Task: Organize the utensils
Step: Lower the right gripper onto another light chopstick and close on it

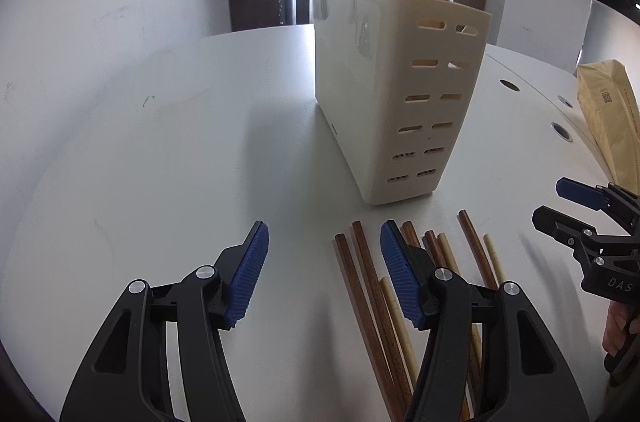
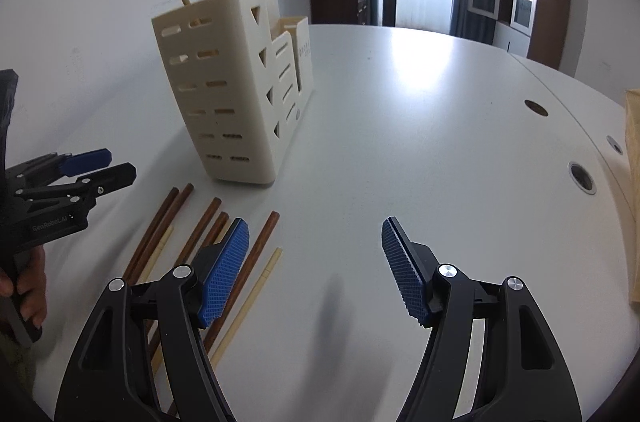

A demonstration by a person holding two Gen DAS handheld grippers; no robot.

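Both grippers look to be at the approach stage of sorting the loose chopsticks (image 1: 368, 286) into the cream utensil holder (image 1: 396, 90), with nothing picked up yet. The left gripper (image 1: 324, 274) is released, its jaws spread with only bare tabletop (image 1: 160, 142) between them; the right gripper (image 2: 316, 270) is likewise released and empty. The chopsticks, dark brown and pale ones mixed, lie flat on the tabletop in a loose row. Relative to the left gripper they sit just off its right finger and partly beneath it; relative to the right gripper they lie under and just off its left finger, so the row is between the two tools. The holder stands upright just beyond the far tips of the sticks, ahead of both grippers, with two sticks already poking out of its top. The next move probably calls for one gripper to shift sideways over a single stick, straddle it, come down to the tabletop and close, without dragging in its neighbours, which lie touching or nearly so
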